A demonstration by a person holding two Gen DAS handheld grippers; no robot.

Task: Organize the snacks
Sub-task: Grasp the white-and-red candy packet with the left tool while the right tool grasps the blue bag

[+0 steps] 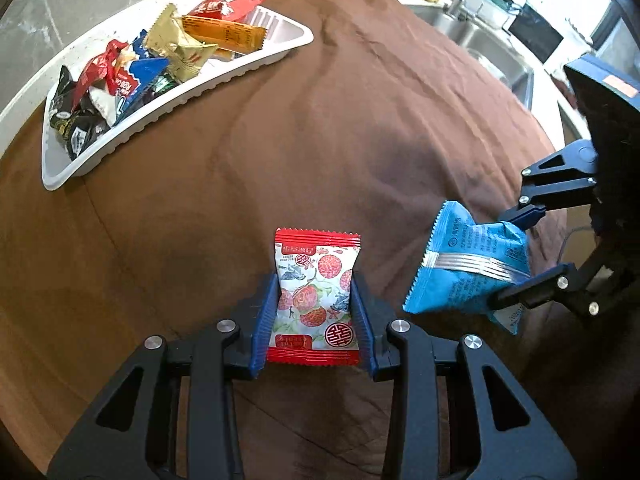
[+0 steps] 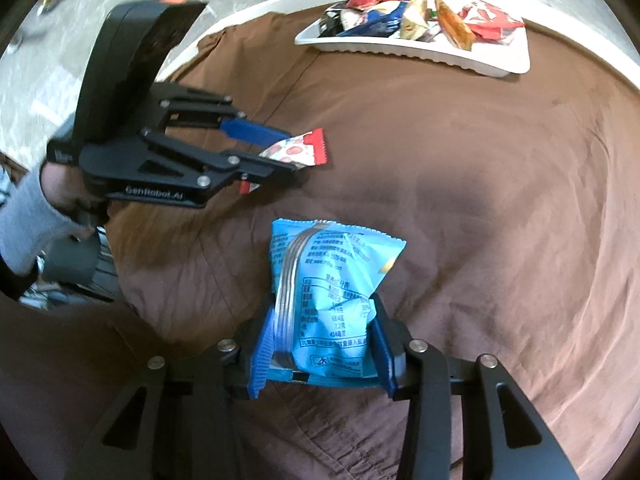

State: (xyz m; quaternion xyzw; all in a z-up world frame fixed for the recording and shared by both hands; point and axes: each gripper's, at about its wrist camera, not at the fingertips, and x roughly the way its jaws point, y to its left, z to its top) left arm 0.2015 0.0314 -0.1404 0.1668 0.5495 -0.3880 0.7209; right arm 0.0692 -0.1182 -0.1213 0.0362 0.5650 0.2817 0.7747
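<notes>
2 packs clamped rn: left gripper (image 1: pixel 316 300) on red-edged lychee-print sachet (image 1: pixel 317 296), right gripper (image 2: pixel 324 340) on crinkly blue foil bag (image 2: pixel 332 300). Both well short of white plastic tray (image 1: pixel 276 46); puffy bag could slip out w/ only its lower end pinched.

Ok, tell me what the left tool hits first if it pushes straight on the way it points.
Probably the brown cloth. The left tool, shut on the red and white packet, points steeply down at bare cloth, short of the white tray.
</notes>
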